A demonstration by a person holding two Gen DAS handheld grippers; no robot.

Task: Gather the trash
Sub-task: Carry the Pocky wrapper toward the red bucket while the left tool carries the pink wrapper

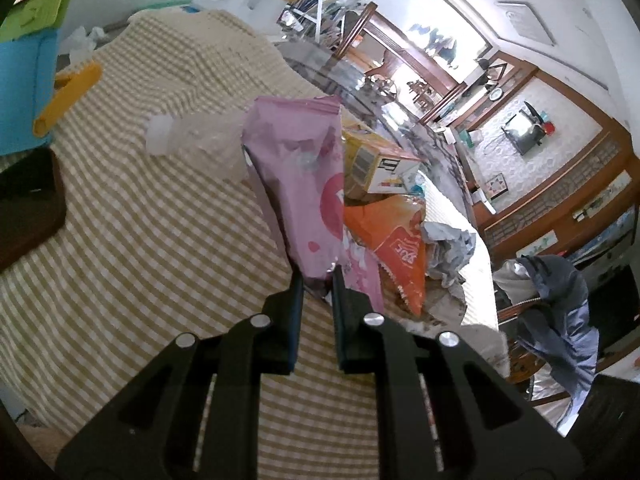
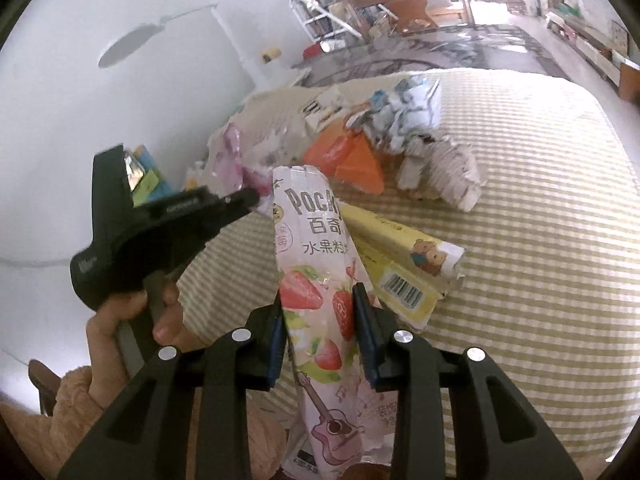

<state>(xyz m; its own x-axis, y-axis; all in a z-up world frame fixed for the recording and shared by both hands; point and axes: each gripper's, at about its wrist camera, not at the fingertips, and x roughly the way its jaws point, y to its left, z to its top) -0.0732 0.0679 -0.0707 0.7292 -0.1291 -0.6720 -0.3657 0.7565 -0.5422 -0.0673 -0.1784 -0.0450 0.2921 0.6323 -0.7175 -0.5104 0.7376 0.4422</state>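
While the left gripper (image 1: 316,276) jaws clamp one purple wrapper (image 1: 296,184), the right gripper (image 2: 320,300) jaws grip one Pocky wrapper (image 2: 316,264); one yellow box (image 2: 400,268) lies at 2 o'clock.

"POCKY 百奇" on the strawberry wrapper (image 2: 320,280), barcode on the yellow box (image 2: 400,264)

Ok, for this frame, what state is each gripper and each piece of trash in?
left gripper: jaws shut on the pink wrapper
pink wrapper: lifted, held by its lower end
right gripper: jaws around the Pocky bag
Pocky bag: between the jaws, empty-looking
yellow box: lying flattened on the cloth
orange bag: torn, lying flat
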